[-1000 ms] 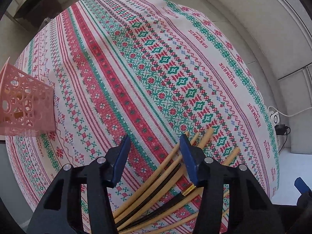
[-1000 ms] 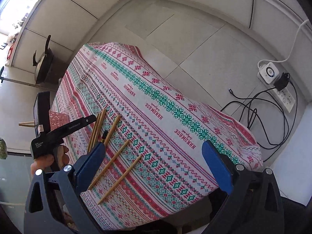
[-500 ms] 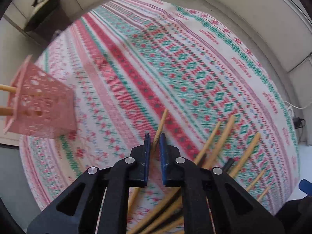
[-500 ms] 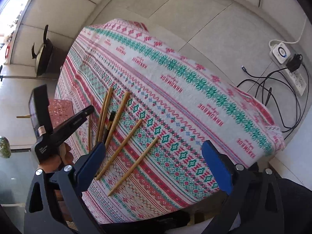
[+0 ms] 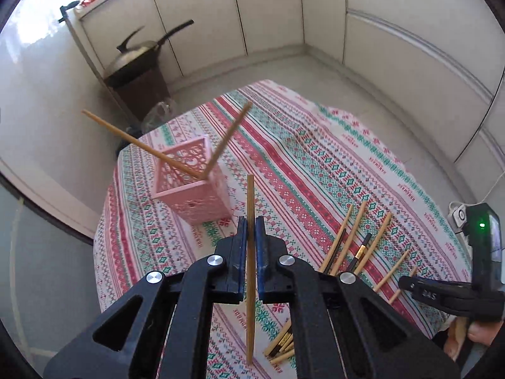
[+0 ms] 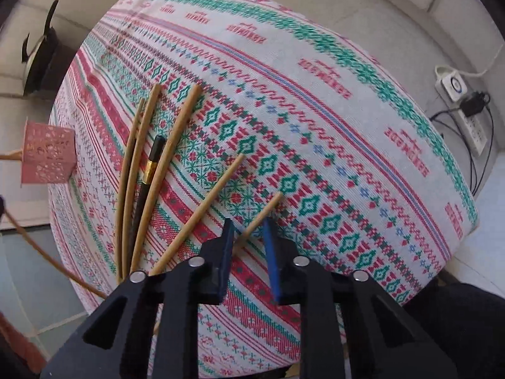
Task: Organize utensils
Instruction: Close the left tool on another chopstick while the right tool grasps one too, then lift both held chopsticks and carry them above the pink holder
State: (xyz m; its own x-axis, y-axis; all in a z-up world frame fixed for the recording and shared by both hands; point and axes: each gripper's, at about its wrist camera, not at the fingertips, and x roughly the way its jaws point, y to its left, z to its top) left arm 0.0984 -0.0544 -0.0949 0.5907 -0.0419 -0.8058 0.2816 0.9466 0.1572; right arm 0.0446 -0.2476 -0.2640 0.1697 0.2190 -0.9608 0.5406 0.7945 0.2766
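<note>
My left gripper (image 5: 251, 229) is shut on a wooden chopstick (image 5: 250, 208), held upright above the patterned tablecloth (image 5: 315, 164). Ahead of it stands the pink perforated holder (image 5: 202, 195) with two chopsticks (image 5: 148, 148) leaning out. Several more chopsticks (image 5: 356, 237), one of them black, lie to the right. In the right wrist view my right gripper (image 6: 249, 230) is partly open, its jaws either side of a wooden chopstick (image 6: 263, 213) lying on the cloth. Other chopsticks (image 6: 164, 164) lie to its left, and the pink holder (image 6: 47, 154) is at the far left.
A wok on a dark stand (image 5: 135, 63) is beyond the table. A power strip with cables (image 6: 464, 101) lies on the floor to the right. The table edge (image 6: 442, 252) drops off near my right gripper.
My left gripper closed on a chopstick and lifted it, turning toward the pink holder. My right gripper narrowed and came down over a chopstick on the cloth.
</note>
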